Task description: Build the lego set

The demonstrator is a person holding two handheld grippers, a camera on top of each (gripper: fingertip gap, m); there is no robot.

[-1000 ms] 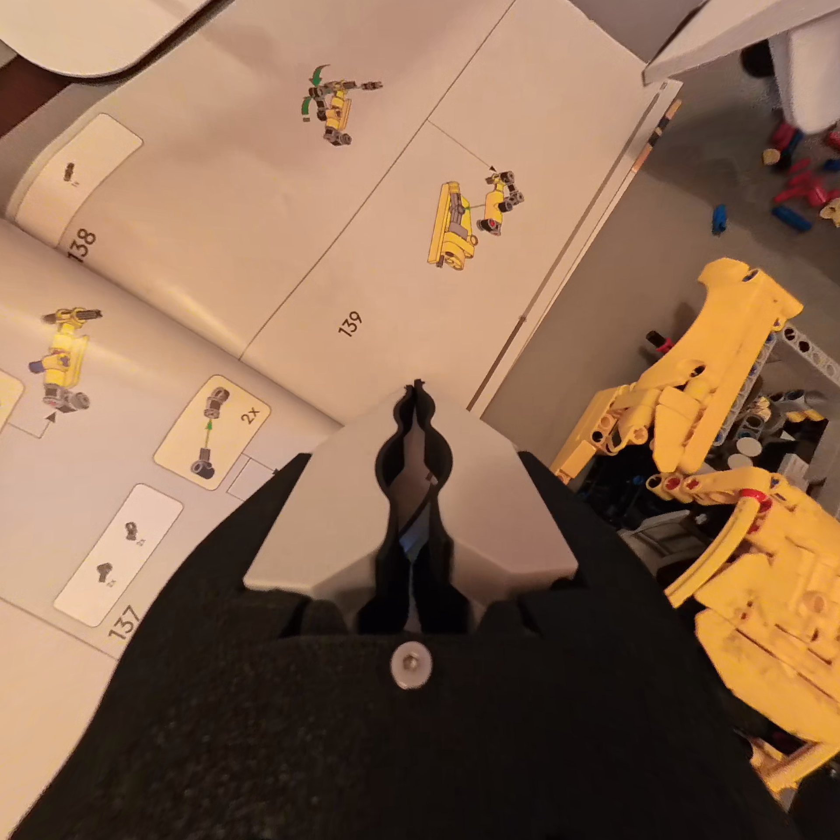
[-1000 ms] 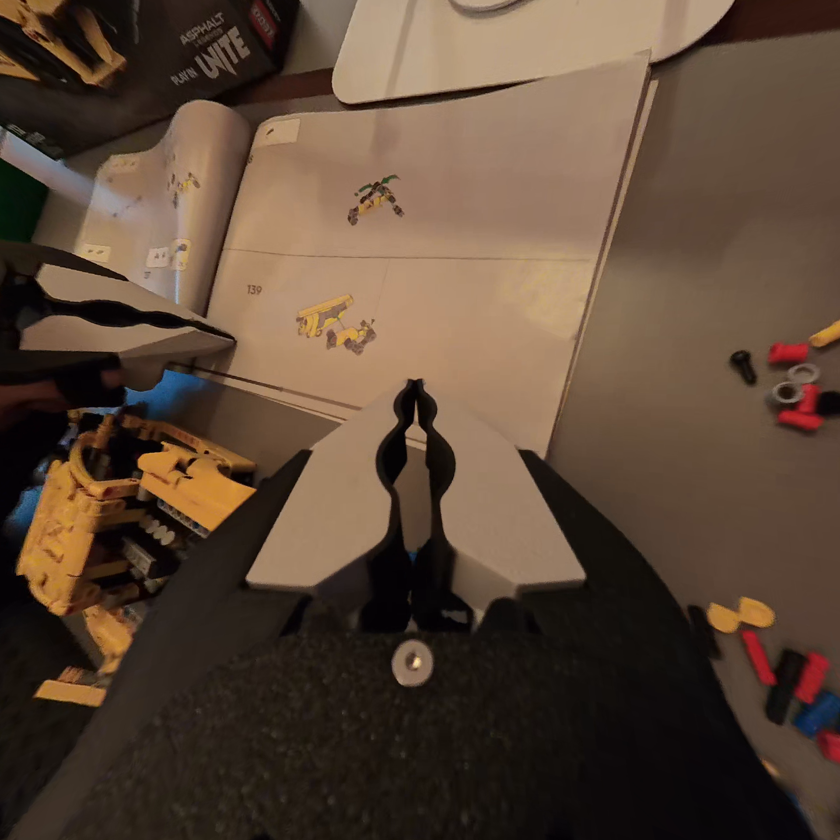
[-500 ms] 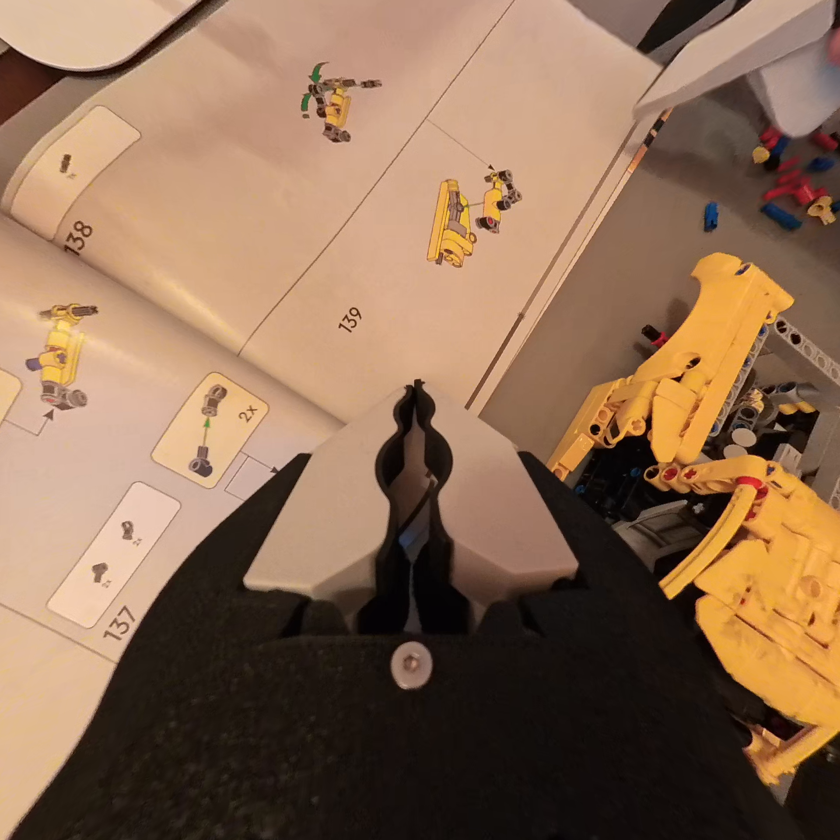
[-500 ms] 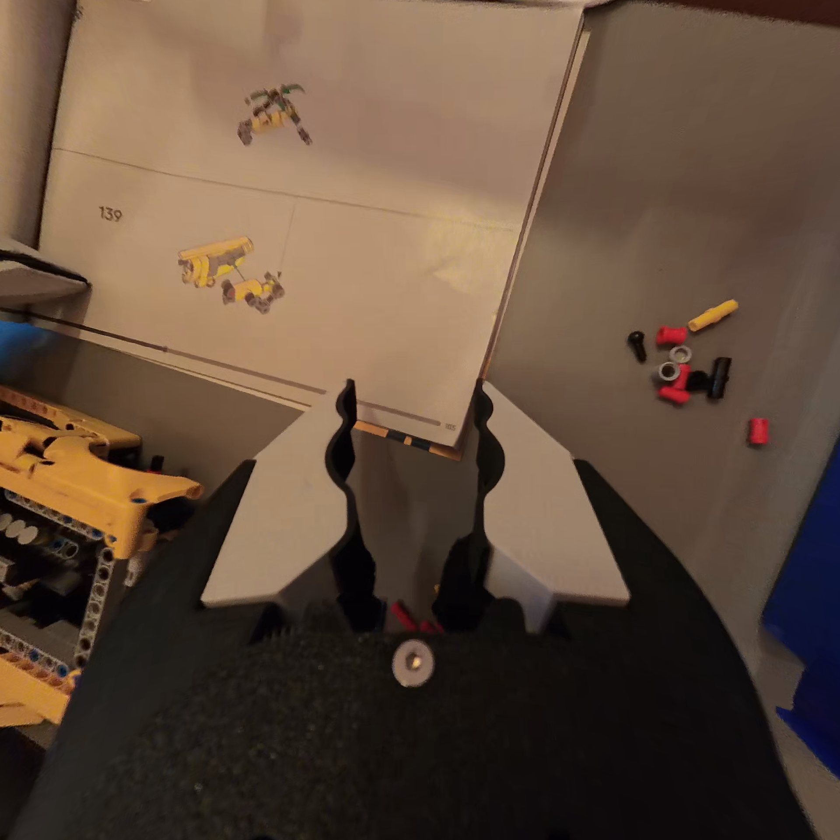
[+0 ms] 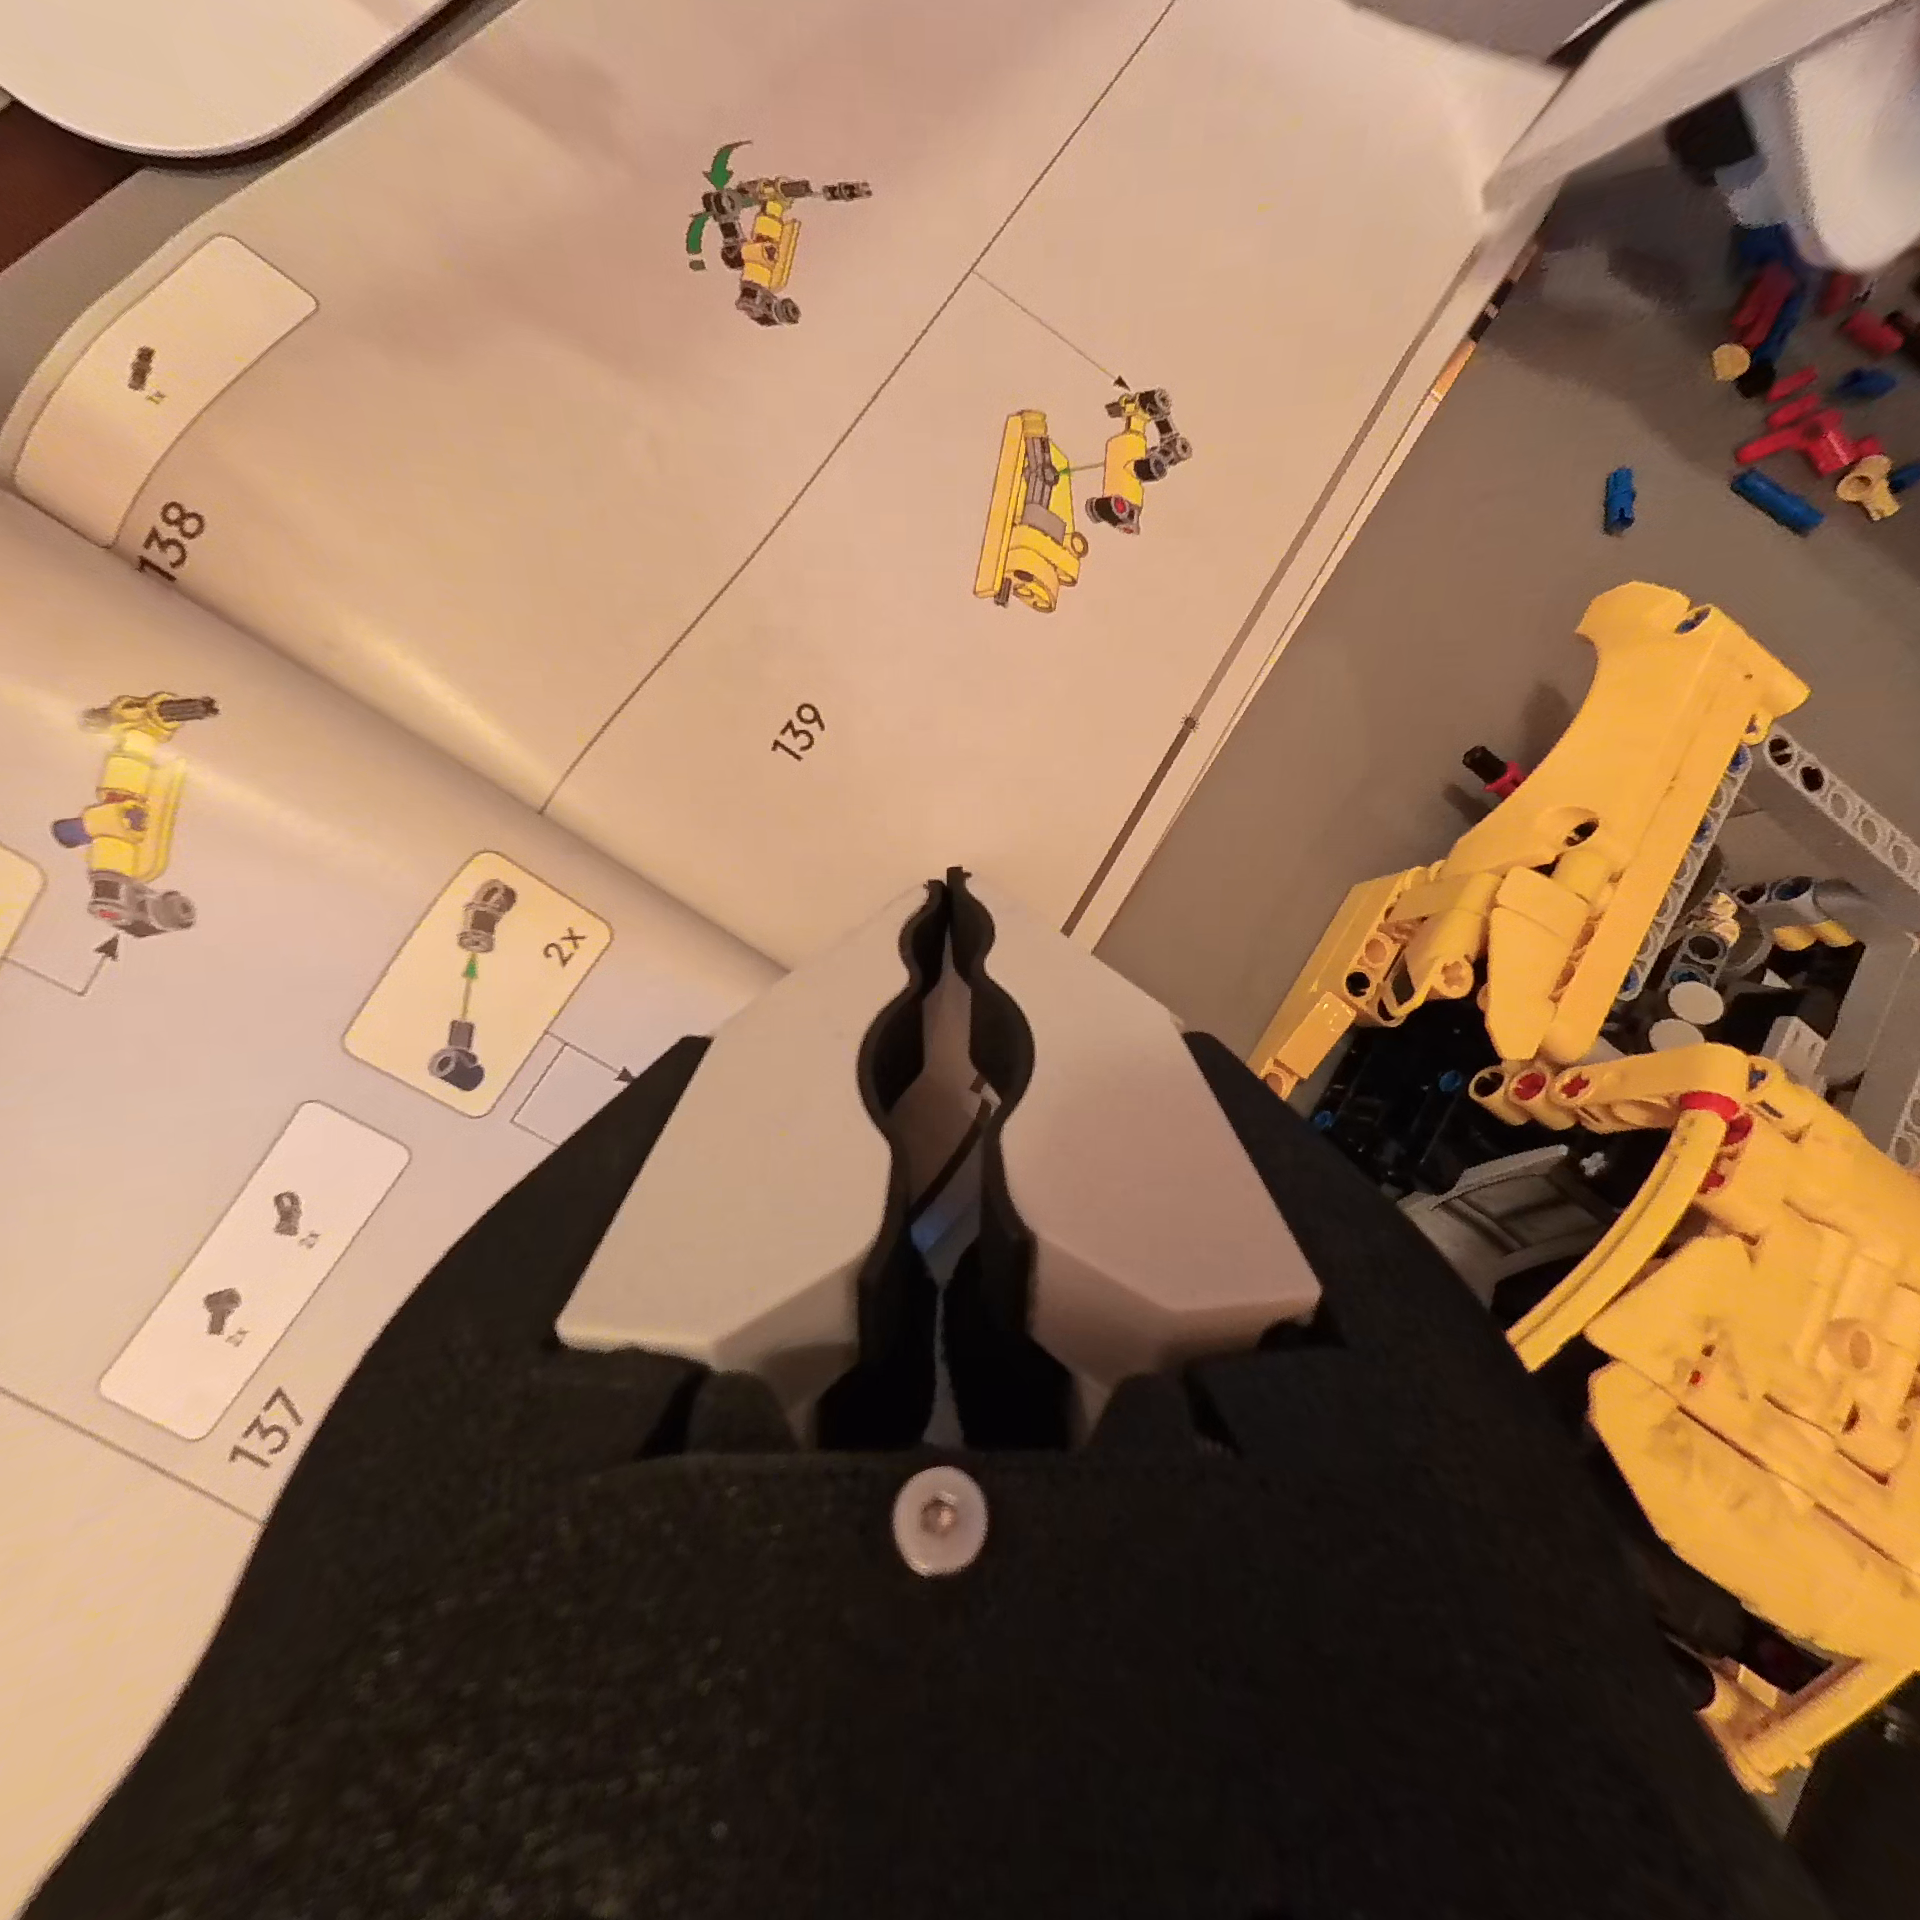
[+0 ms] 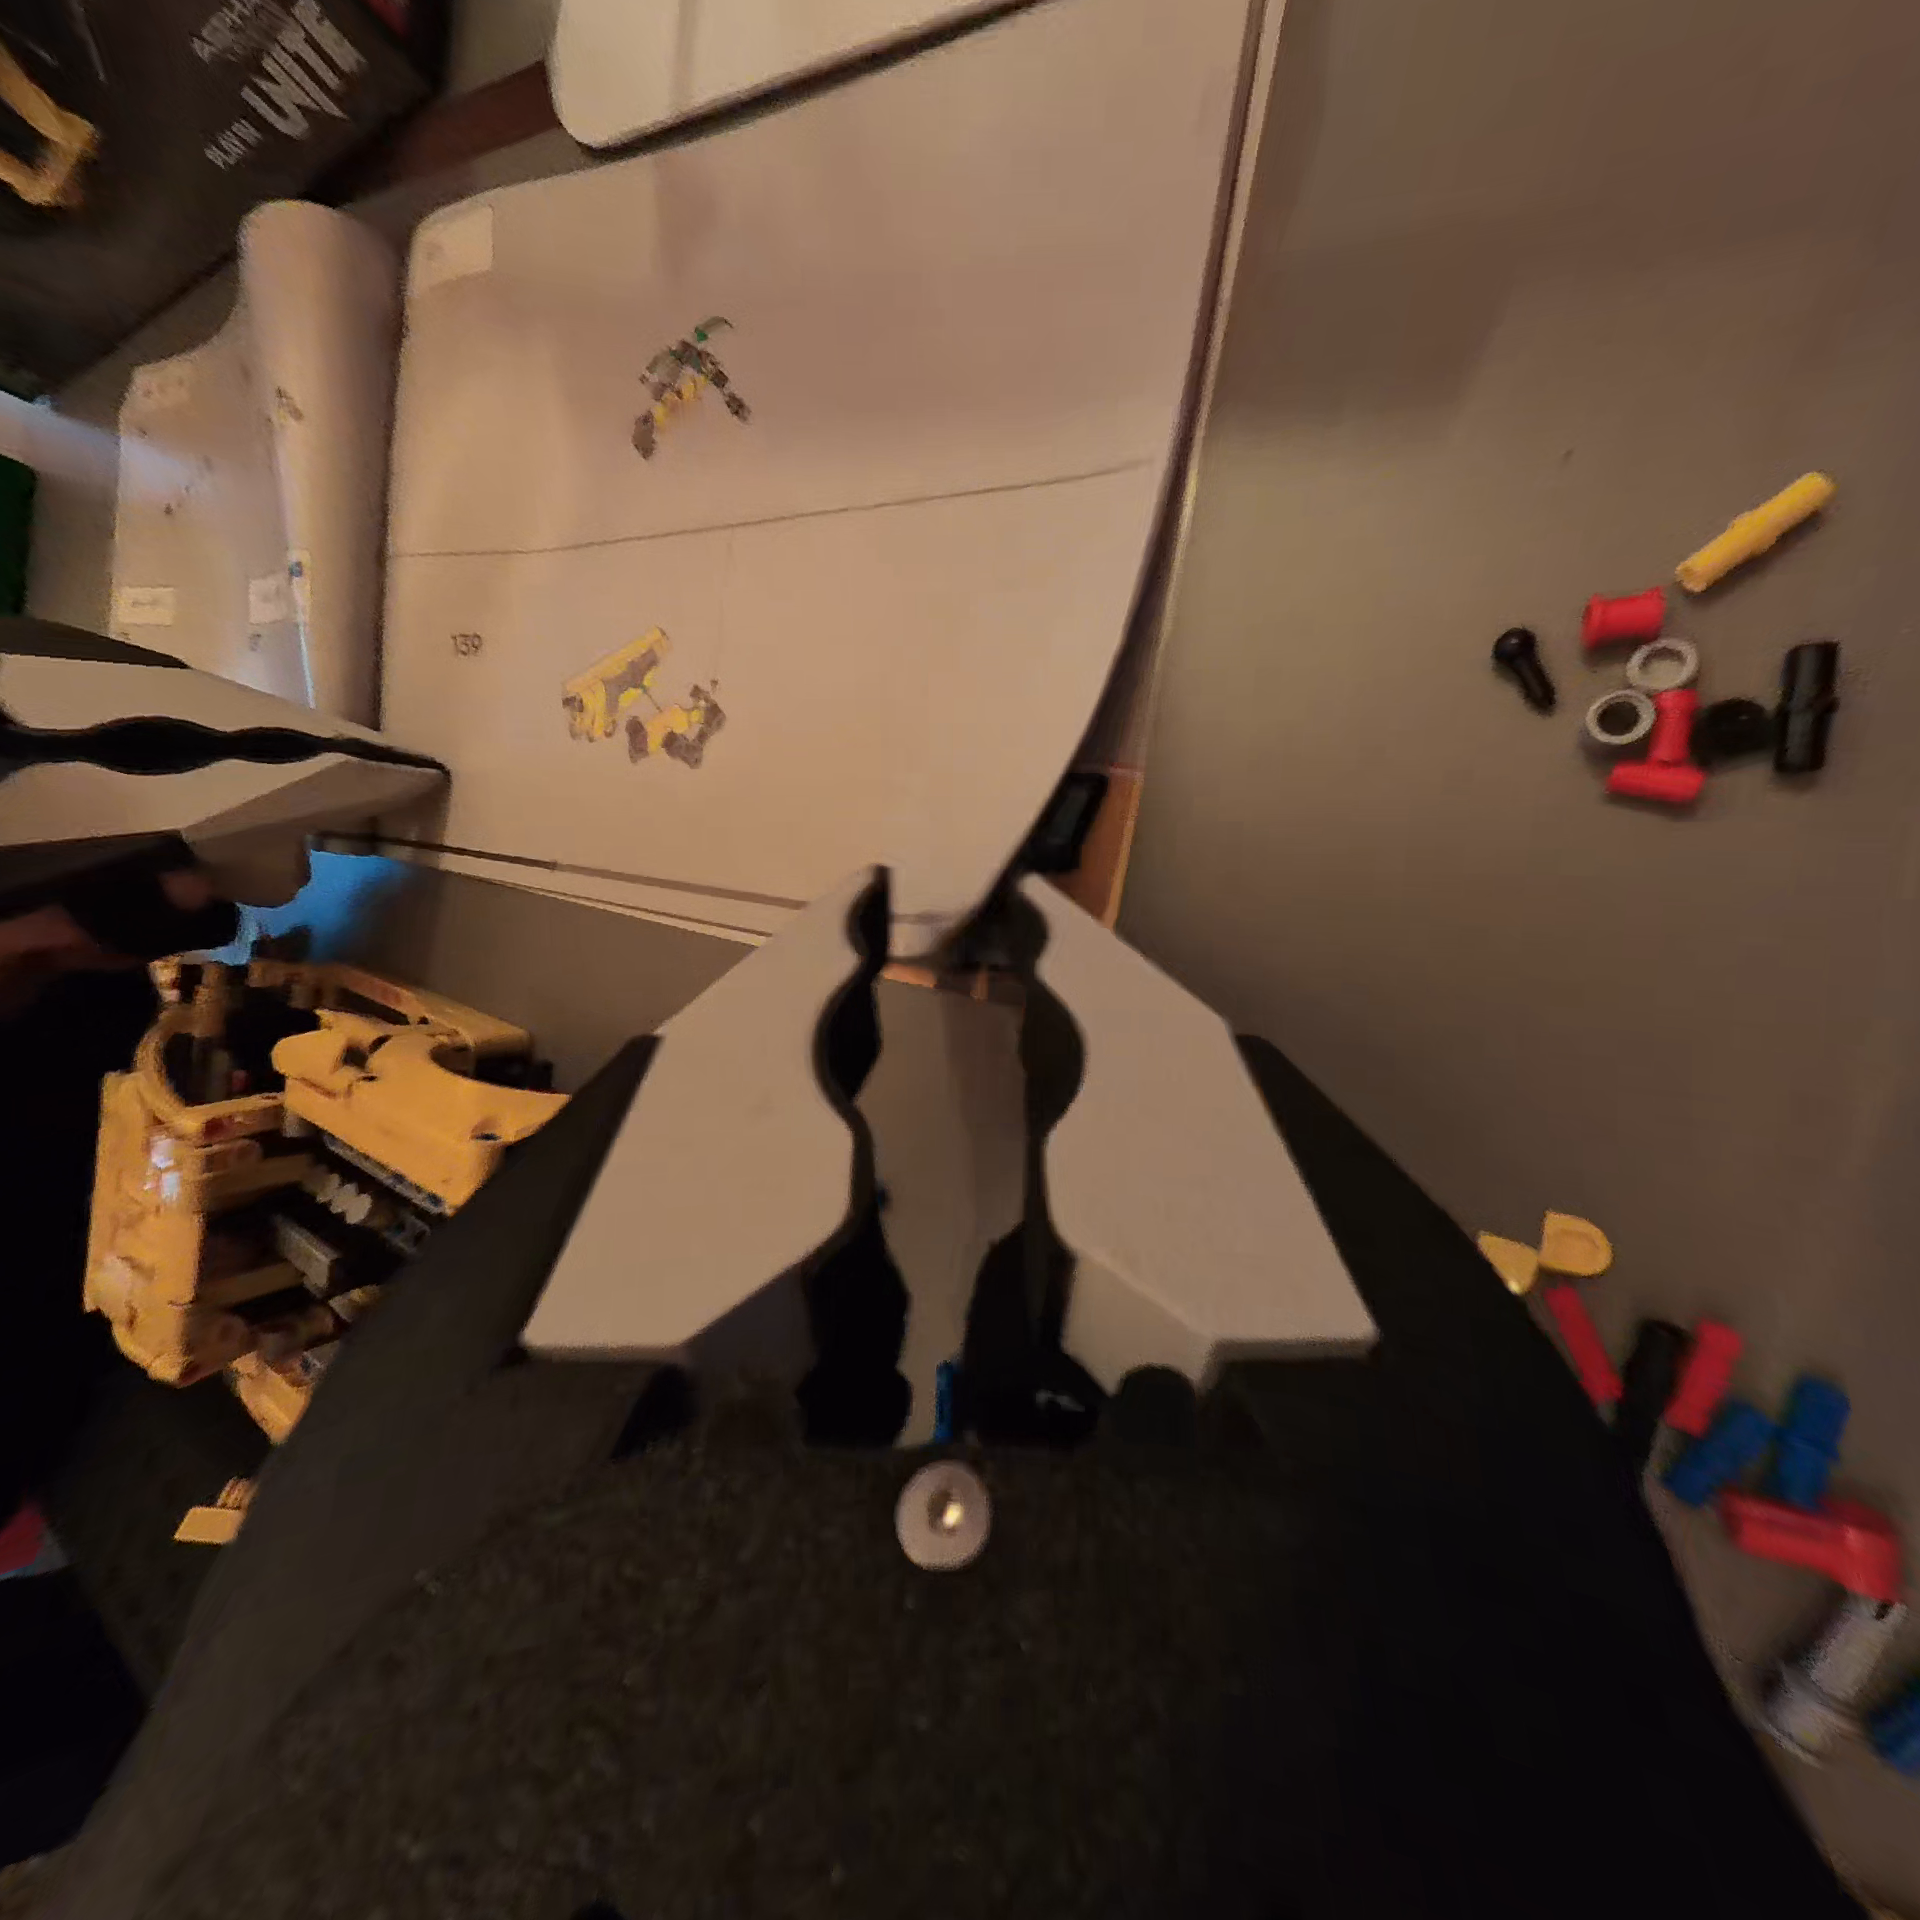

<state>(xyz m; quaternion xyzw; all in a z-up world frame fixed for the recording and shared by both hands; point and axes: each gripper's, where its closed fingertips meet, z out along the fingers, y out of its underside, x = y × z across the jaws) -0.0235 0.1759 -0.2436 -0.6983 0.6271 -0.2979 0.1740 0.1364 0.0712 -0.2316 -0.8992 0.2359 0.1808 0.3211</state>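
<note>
The open instruction booklet (image 5: 727, 520) lies on the grey table. My left gripper (image 5: 951, 883) is shut and empty, and hovers over the booklet's near edge. The half-built yellow model (image 5: 1662, 1039) stands to its right. In the right wrist view my right gripper (image 6: 951, 894) has its jaws a narrow gap apart around the lower right corner of the booklet's right page (image 6: 831, 416). That corner curls up off the page beneath. The model (image 6: 312, 1164) and the left gripper (image 6: 442, 769) show at the left.
Loose red, black, grey and yellow pins (image 6: 1683, 686) lie right of the booklet, with more red and blue ones (image 6: 1766, 1434) nearer me. A black box (image 6: 208, 104) and a white board (image 6: 779, 52) lie beyond the booklet.
My right gripper opened, came to the page's lower right corner and narrowed around it, and the corner now curls up. My left gripper has stayed shut and barely moved.
</note>
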